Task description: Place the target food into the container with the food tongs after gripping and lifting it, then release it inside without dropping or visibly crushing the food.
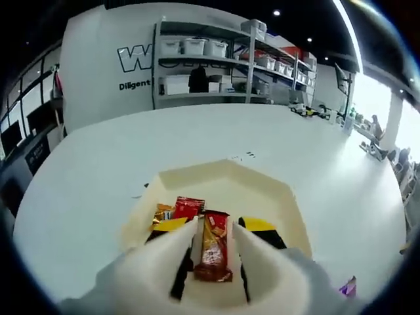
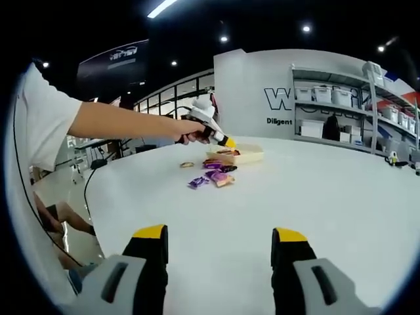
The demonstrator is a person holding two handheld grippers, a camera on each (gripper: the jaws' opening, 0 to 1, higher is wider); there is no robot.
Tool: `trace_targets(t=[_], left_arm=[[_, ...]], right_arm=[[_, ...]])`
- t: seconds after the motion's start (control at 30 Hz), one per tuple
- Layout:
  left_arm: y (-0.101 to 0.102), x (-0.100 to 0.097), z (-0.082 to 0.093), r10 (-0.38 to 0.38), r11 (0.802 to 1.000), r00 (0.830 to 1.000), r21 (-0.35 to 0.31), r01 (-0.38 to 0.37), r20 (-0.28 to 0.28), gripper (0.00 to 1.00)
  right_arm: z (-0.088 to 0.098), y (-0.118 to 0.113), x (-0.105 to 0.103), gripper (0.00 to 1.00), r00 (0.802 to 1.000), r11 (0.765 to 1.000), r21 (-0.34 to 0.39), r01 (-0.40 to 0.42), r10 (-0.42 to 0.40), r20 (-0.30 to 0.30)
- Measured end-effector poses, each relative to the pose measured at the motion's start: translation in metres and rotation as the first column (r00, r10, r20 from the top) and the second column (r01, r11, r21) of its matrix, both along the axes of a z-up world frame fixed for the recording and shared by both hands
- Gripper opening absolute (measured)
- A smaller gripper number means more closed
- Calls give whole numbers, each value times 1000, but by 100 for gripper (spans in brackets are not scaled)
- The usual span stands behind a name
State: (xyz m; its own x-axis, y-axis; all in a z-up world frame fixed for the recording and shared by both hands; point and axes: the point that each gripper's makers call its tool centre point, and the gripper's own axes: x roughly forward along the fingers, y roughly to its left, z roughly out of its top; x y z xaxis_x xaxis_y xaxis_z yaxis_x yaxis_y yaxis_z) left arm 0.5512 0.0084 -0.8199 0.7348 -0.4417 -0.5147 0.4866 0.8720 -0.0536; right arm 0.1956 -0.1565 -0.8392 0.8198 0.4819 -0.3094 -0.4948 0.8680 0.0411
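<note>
Left tool (image 1: 211, 246) clenched on a red-and-gold snack packet (image 1: 214, 252), held upright between the white-wrapped jaws, directly above the cream container (image 1: 289, 203) on the white counter (image 1: 85, 177). Inside the container, another red packet (image 1: 188, 207) and a gold one (image 1: 162, 214). Right tool (image 2: 220, 252) released, jaws well apart, grasping nothing, low over the counter. Far across it, the left tool over the container (image 2: 252, 155), with loose purple and pink wrapped snacks (image 2: 213, 176) just beside that container.
</note>
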Motion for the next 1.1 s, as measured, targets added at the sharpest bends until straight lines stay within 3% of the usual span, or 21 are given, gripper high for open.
trace_targets(t=[0.23, 0.43, 0.67, 0.77, 1.1], left_arm=[[0, -20, 25, -50, 999, 996, 20, 49, 68, 28], [-1, -48, 37, -95, 994, 992, 55, 91, 81, 28], [-6, -85, 35, -117, 993, 992, 40, 115, 54, 28], [-9, -102, 34, -131, 991, 991, -7, 131, 37, 28], [-3, -146, 16, -171, 985, 985, 30, 171, 1, 28]], right_arm=[[3, 5, -2, 60, 1000, 1000, -2, -11, 11, 10], [5, 9, -2, 60, 1000, 1000, 0, -18, 18, 11], [9, 18, -6, 60, 999, 999, 7, -34, 34, 26], [10, 21, -8, 60, 999, 999, 11, -41, 41, 29], [13, 27, -14, 60, 998, 998, 14, -58, 58, 40]])
